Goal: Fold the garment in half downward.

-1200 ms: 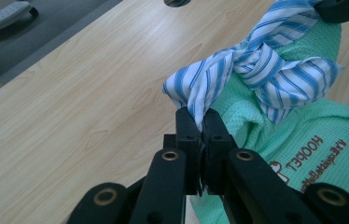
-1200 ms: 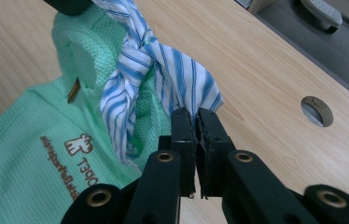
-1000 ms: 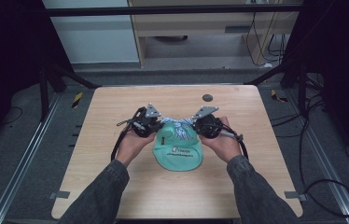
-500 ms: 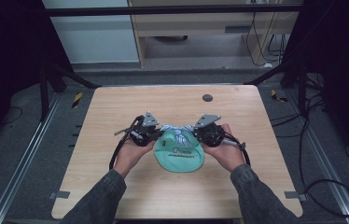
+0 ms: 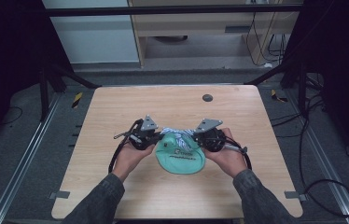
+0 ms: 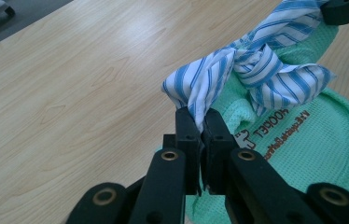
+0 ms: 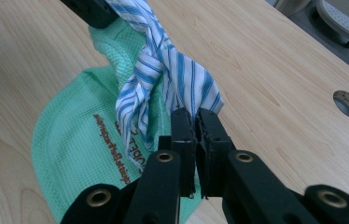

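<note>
Holding striped cloth point(image 5: 176, 136) taut left-right over green pouch point(image 5: 182, 158): left gripper point(image 6: 201, 122) clamped on left end, right gripper point(image 7: 194, 120) clamped on right end, knot midway.

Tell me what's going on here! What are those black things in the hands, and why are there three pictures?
A person sits at a wooden table and holds a pinching tool in each hand. One picture is taken from above. The other two come from small cameras riding on the tools. The left claw and the right claw are both shut on a blue-and-white striped cloth, one at each end. The cloth is knotted in the middle. Under it lies a green bag with writing on it.
</note>
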The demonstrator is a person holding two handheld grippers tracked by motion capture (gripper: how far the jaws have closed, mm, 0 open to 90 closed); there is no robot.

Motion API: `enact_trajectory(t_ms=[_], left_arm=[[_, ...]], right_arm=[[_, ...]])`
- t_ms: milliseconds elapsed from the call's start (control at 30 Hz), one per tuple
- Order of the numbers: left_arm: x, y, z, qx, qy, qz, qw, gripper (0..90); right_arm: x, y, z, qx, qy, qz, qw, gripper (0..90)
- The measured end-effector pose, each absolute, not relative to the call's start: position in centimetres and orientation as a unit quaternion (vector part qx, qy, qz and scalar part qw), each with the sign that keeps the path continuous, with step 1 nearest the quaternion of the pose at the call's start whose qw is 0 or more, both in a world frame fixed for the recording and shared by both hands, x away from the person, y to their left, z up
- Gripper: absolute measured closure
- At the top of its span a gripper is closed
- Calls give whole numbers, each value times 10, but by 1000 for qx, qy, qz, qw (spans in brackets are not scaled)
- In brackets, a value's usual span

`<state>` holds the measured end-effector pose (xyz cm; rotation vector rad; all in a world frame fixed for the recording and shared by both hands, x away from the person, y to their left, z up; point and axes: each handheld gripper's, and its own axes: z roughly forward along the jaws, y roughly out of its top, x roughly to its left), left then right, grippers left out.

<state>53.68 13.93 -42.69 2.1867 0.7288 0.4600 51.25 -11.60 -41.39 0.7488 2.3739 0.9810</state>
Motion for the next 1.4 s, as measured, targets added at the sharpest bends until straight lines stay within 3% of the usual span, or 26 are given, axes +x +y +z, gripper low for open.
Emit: enact_trajectory(t_ms=[1400], left_arm=[[495, 129, -456, 875, 244, 166, 384, 861]], right_arm=[[479, -137, -448, 282, 864, 363, 207, 847]])
